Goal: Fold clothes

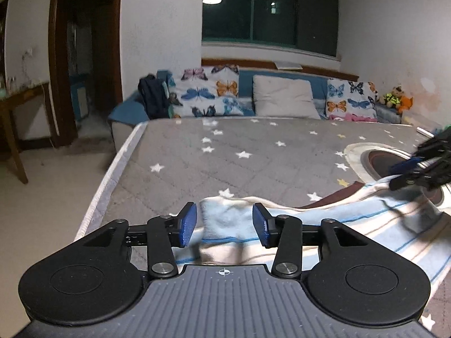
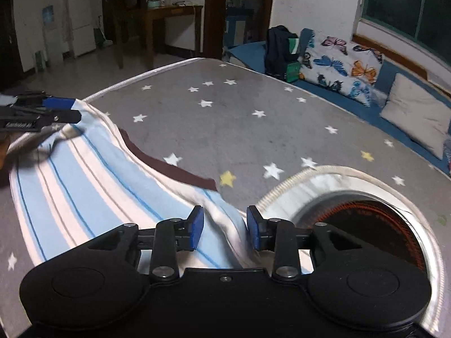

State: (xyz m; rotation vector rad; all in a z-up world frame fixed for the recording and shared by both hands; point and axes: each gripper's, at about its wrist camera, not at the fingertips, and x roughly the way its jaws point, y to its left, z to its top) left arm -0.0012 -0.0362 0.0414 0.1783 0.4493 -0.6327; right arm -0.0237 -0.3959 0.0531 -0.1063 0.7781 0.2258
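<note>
A light blue and white striped garment (image 2: 84, 186) with a dark brown edge lies across the lower left of the star-patterned grey mattress (image 2: 225, 118). The left gripper (image 1: 224, 224) stands open over one end of it, the cloth between its blue pads untouched. The right gripper (image 2: 224, 226) is likewise open over the other end, beside a round printed patch (image 2: 366, 217).

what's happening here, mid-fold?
A person works two handheld grippers over a striped garment lying on a star-print bed. Left gripper and right gripper each straddle a corner of the cloth's far edge with jaws apart, pads not pressing. Nothing is gripped at this moment.
</note>
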